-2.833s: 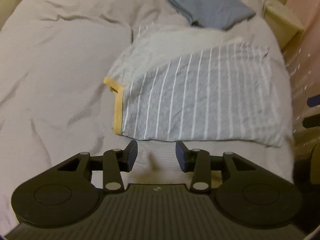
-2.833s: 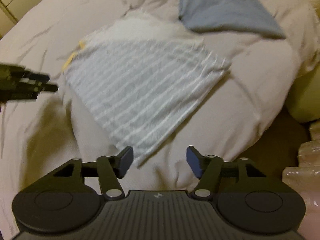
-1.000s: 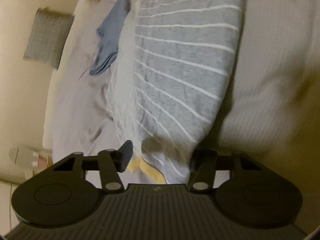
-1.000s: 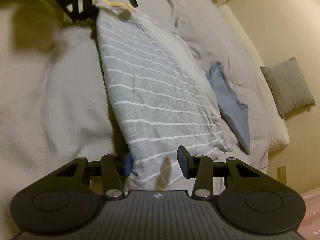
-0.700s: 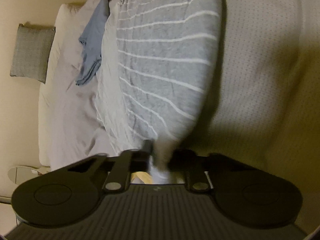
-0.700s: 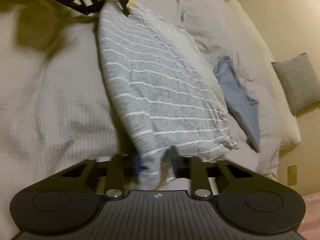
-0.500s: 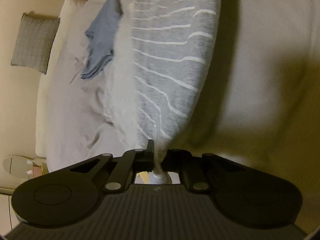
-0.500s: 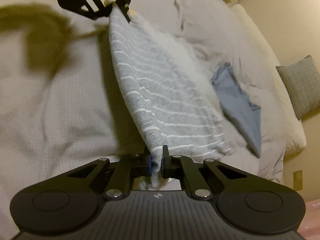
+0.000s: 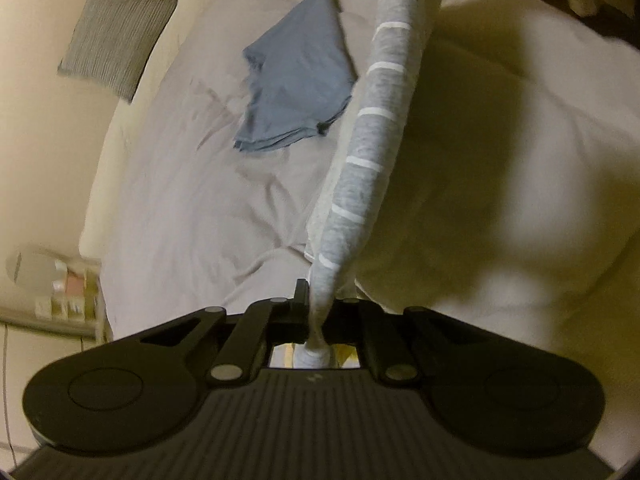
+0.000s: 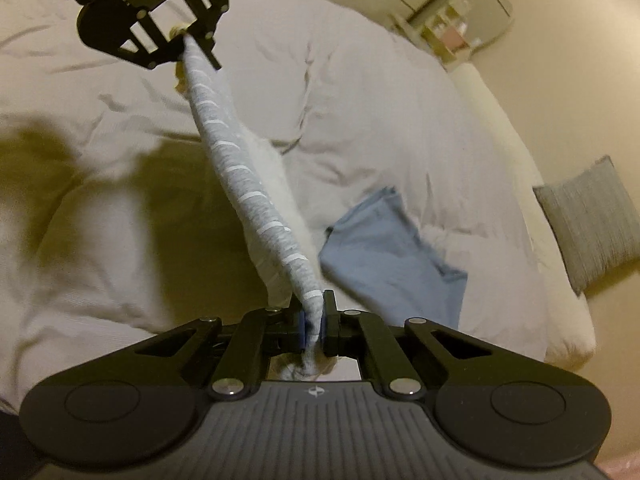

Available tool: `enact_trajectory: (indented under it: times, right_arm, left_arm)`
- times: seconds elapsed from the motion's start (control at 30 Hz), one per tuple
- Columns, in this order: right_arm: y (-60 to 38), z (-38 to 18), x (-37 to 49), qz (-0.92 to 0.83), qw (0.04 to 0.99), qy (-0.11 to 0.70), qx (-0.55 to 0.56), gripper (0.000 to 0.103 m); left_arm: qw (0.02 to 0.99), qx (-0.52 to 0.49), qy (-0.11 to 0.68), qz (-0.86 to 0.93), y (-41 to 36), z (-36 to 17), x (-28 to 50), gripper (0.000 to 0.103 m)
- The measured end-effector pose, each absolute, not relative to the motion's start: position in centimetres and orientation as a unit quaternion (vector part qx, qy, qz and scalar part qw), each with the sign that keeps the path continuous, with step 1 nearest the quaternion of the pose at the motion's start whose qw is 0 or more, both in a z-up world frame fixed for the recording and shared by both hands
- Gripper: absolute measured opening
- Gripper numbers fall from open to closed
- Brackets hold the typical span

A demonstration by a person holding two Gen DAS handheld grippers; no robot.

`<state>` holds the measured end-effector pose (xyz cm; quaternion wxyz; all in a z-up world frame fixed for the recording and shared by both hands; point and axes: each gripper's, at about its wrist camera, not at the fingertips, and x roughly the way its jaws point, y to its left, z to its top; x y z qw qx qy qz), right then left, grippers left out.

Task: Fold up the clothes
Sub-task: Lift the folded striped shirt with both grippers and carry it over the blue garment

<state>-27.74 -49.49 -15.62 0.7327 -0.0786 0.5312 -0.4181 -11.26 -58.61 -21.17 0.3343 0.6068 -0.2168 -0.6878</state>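
Left tongs: the left tongs (image 9: 316,312) are clamped on one end of the striped garment (image 9: 376,128), at the bottom centre of the left view; in the right view they appear at the upper left (image 10: 192,40).
Right tongs: the right tongs (image 10: 314,326) are pressed together on the other end of the same garment (image 10: 248,184), bottom centre of the right view.
Garment: it hangs in the air between the two tongs, stretched into a narrow band above the bed (image 10: 400,100).
Reason, as I judge: holding both ends lets the cloth hang straight, so it can be laid down over itself for a fold.
Around: a folded blue cloth (image 9: 296,80) lies on the bed near the hanging garment, and a grey cushion (image 9: 116,32) is at the upper left of the left view.
In the way: the blue cloth may be covered if the garment is put down too close.
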Motion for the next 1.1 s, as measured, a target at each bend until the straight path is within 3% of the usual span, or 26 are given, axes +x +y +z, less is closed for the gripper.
enact_trajectory:
  times: [0.63, 1.1]
  right_arm:
    - [-52.8, -9.1, -36.0, -0.43, 0.746, 0.483, -0.158, 0.002]
    - [-73.6, -5.0, -45.3, -0.384, 0.793, 0.408, -0.24, 0.002]
  left_arm:
    - [0.448, 0.562, -0.181, -0.671, -59.1, -14.4, -18.6, 0.004]
    - [0.573, 0.541, -0.149, -0.598, -75.5, -8.5, -26.1, 0.004]
